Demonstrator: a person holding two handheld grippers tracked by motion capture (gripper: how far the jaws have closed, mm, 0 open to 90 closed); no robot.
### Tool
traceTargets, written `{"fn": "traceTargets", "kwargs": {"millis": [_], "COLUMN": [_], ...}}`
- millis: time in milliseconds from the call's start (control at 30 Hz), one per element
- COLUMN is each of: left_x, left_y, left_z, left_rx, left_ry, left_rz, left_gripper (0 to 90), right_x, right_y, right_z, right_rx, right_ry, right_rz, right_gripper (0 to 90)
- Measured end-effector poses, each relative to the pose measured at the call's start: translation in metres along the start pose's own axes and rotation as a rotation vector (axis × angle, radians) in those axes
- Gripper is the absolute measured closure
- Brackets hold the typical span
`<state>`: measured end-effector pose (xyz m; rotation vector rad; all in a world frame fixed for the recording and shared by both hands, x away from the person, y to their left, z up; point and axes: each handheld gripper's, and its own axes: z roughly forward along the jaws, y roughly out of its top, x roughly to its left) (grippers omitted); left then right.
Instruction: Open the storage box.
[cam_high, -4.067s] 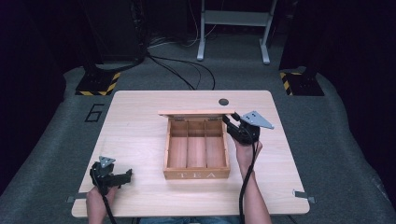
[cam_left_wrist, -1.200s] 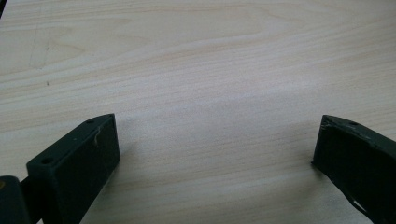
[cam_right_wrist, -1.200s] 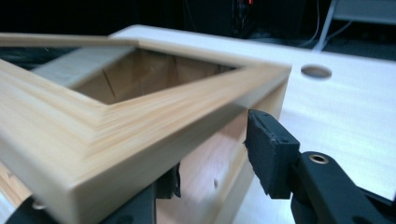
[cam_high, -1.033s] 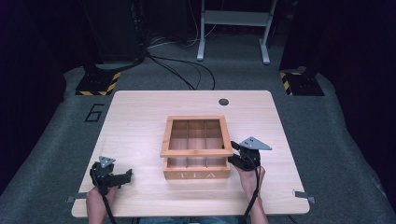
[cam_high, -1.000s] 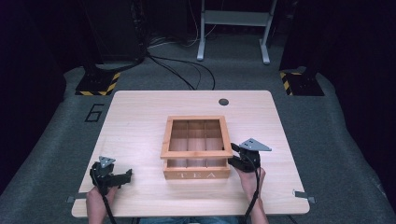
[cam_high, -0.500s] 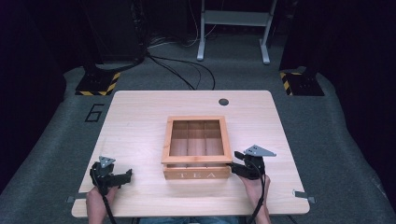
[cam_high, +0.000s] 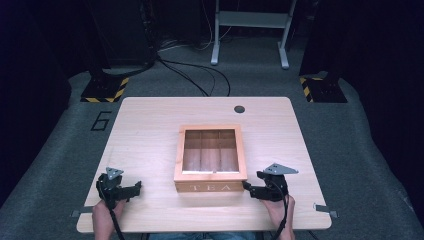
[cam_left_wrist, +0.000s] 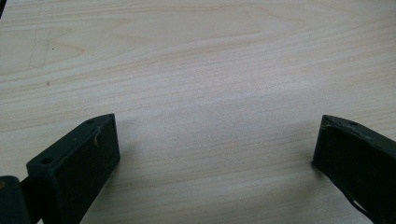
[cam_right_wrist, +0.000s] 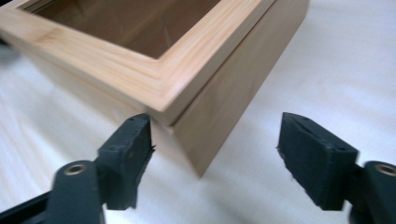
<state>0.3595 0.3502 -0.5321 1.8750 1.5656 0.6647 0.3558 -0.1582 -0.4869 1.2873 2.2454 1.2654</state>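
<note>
Right claw (cam_right_wrist: 215, 158) just opening, nothing gripped, at tea box (cam_right_wrist: 187, 70) corner; left claw (cam_left_wrist: 215, 154) wide, empty.

Tea box (cam_high: 210, 159) mid-table (cam_high: 150, 130), between hand-held grippers.

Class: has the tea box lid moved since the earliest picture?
Yes. The lid has swung down from upright onto the tea box, toward the table front edge.

This looks like a lab or recording studio: a pale wooden table (cam_high: 150, 135) stands alone on grey carpet (cam_high: 60, 165) under dark surroundings. Hazard-striped stand bases (cam_high: 104, 92) sit at upper left and upper right, black cables (cam_high: 192, 75) trail across the floor, and a floor marking "6" (cam_high: 101, 120) lies left of the table.
</note>
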Motion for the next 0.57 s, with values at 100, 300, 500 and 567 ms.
{"fn": "traceTargets", "kwargs": {"millis": [100,300,500,567], "left_x": [0.0,0.0,0.0,0.0], "left_y": [0.0,0.0,0.0,0.0], "left_z": [0.0,0.0,0.0,0.0], "left_rx": [-0.001,-0.005,-0.006,-0.006], "left_ry": [0.0,0.003,0.003,0.004], "left_rz": [-0.002,0.001,0.0,0.001], "left_gripper": [0.3,0.3,0.3,0.3], "right_x": [-0.003,-0.009,-0.012,-0.015], "right_y": [-0.009,-0.028,-0.035,-0.036], "right_z": [0.002,0.012,0.016,0.016], "right_rx": [-0.003,0.042,0.055,0.07], "right_ry": [0.006,-0.027,-0.1,-0.1], "right_rz": [0.014,0.018,-0.011,-0.01], "right_gripper": [23.5,14.5,8.8,6.9]}}
